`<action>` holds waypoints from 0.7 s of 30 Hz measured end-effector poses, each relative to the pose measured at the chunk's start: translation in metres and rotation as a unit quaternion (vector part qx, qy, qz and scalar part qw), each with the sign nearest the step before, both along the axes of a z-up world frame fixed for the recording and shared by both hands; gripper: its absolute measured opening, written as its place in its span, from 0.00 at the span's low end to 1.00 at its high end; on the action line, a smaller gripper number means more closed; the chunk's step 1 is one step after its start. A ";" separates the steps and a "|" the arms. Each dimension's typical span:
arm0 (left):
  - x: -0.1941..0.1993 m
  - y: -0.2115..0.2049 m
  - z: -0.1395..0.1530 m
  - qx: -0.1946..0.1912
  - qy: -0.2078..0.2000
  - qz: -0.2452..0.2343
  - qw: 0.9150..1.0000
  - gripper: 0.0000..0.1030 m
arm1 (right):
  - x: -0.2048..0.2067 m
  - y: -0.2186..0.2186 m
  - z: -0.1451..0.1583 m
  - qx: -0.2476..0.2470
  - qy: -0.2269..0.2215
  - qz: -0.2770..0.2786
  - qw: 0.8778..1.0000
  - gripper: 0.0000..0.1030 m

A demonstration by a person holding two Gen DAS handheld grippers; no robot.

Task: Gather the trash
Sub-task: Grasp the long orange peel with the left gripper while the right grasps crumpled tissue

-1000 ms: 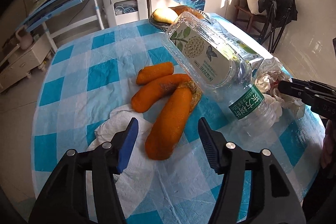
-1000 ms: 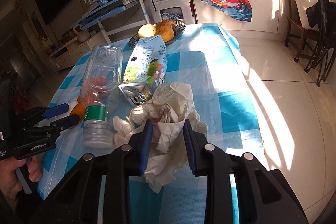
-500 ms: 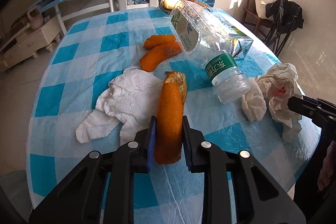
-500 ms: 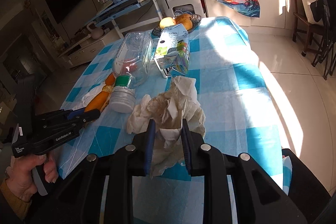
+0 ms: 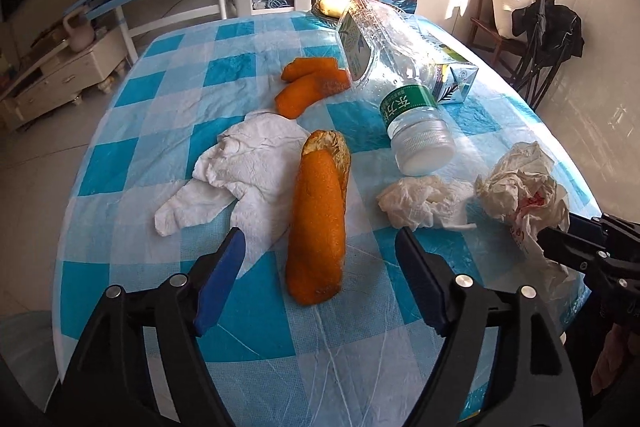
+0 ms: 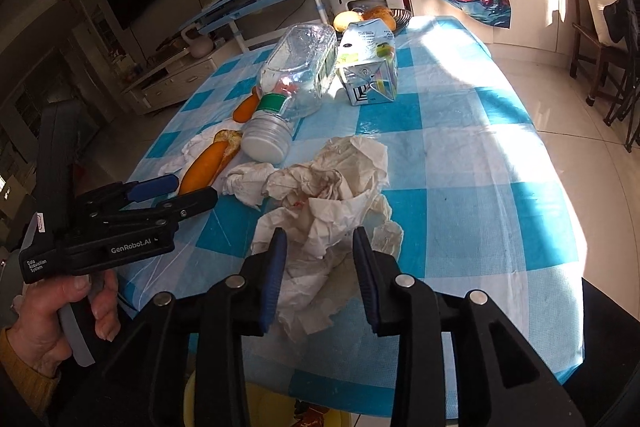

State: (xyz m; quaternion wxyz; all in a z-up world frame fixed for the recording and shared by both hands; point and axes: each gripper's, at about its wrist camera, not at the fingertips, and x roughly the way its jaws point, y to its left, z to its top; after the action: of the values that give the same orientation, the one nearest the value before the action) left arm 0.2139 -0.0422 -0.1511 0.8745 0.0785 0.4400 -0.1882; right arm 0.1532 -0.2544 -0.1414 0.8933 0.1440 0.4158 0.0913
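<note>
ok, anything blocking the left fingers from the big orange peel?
Nothing visible. The orange peel lies on the tablecloth directly between the left gripper's opening fingers, pads not touching it. A white paper towel sits just beside and partly under it, so a close might snag its edge.

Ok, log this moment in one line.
left gripper: opening, orange peel released on table | right gripper: opening around crumpled paper
</note>
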 end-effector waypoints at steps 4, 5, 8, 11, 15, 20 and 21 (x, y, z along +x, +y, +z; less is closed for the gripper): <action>0.004 -0.001 -0.001 -0.002 0.001 0.003 1.000 0.77 | 0.001 -0.003 -0.001 0.004 -0.004 -0.008 1.000 0.37; 0.006 -0.002 -0.002 -0.002 0.001 0.002 1.000 0.77 | 0.001 -0.003 -0.001 0.005 -0.004 -0.009 1.000 0.37; 0.007 -0.004 -0.003 -0.008 0.000 -0.007 1.000 0.68 | 0.002 -0.004 -0.003 0.002 -0.001 -0.009 1.000 0.35; 0.007 -0.002 -0.001 -0.022 0.002 -0.011 1.000 0.29 | 0.002 -0.004 -0.003 0.003 -0.003 -0.011 1.000 0.22; -0.001 0.002 0.005 -0.035 -0.001 -0.014 0.999 0.21 | -0.003 -0.005 0.003 0.003 -0.016 -0.013 1.000 0.21; -0.020 0.013 0.020 -0.044 -0.021 0.005 0.999 0.20 | -0.015 0.000 0.015 0.011 -0.043 -0.008 0.999 0.20; -0.025 0.016 0.024 -0.045 -0.026 0.009 0.999 0.20 | -0.019 0.003 0.017 0.012 -0.048 -0.005 0.999 0.20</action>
State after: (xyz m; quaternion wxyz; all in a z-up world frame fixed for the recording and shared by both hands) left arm 0.1894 -0.0266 -0.1269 0.8900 0.0402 0.4089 -0.1977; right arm 0.1339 -0.2518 -0.1245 0.9110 0.1526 0.3702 0.0986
